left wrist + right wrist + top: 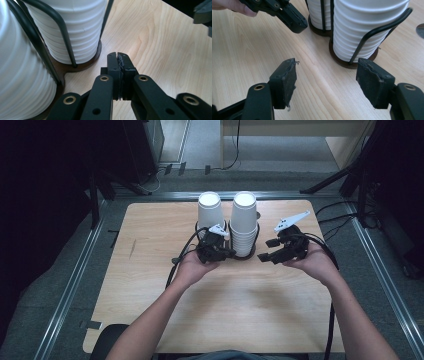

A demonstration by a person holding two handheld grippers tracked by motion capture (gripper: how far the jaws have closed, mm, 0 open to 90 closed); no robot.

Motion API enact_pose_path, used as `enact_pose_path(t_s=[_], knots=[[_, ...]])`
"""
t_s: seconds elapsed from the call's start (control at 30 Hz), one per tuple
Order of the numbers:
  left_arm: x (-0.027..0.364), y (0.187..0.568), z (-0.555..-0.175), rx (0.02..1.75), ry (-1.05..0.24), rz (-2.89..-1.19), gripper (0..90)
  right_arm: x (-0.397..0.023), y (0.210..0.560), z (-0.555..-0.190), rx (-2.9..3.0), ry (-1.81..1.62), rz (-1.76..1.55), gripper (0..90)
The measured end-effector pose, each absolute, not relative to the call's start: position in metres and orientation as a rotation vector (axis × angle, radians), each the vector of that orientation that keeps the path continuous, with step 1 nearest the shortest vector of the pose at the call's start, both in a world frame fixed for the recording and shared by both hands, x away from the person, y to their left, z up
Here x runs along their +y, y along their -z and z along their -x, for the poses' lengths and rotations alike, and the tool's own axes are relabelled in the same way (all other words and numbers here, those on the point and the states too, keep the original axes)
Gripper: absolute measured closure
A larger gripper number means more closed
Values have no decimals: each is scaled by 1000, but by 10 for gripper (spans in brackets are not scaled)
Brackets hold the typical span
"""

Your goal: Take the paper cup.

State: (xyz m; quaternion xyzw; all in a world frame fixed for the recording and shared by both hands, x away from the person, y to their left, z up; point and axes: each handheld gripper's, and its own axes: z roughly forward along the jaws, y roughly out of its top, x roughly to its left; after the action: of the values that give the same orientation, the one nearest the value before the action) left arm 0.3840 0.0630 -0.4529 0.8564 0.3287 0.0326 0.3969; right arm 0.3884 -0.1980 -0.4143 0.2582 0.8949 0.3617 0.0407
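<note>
Two tall stacks of white paper cups (pixel 210 212) (pixel 244 222) stand side by side in a black wire holder with a dark brown base (pixel 245 256) at the back middle of the wooden table (pixel 150 250). My left gripper (pixel 230 252) lies just in front of the left stack, its jaws shut with nothing between them (pixel 117 56). The cup stacks (pixel 75 27) rise at the left of the left gripper view. My right gripper (pixel 265 251) hovers to the right of the holder, open and empty (pixel 328 67), facing the nearer stack (pixel 367 27). The left gripper (pixel 294 21) shows at the top left of the right gripper view.
Bare wood stretches in front of and beside the holder. Cables trail from both grippers toward the near edge. Metal rails (pixel 75 280) frame the table, and stand legs (pixel 330 180) rest on the floor behind it.
</note>
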Motion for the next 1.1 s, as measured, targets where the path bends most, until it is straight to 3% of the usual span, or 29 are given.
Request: enact_pose_path(t_s=[0.3,1.1], knots=[[57,446,-391,878,-114,-2075,896,-197,400,-391,2716,-1111,-805,331],[48,430,-409,958,-208,-2126,895,-183,366,-422,2656,-1121,-824,273]])
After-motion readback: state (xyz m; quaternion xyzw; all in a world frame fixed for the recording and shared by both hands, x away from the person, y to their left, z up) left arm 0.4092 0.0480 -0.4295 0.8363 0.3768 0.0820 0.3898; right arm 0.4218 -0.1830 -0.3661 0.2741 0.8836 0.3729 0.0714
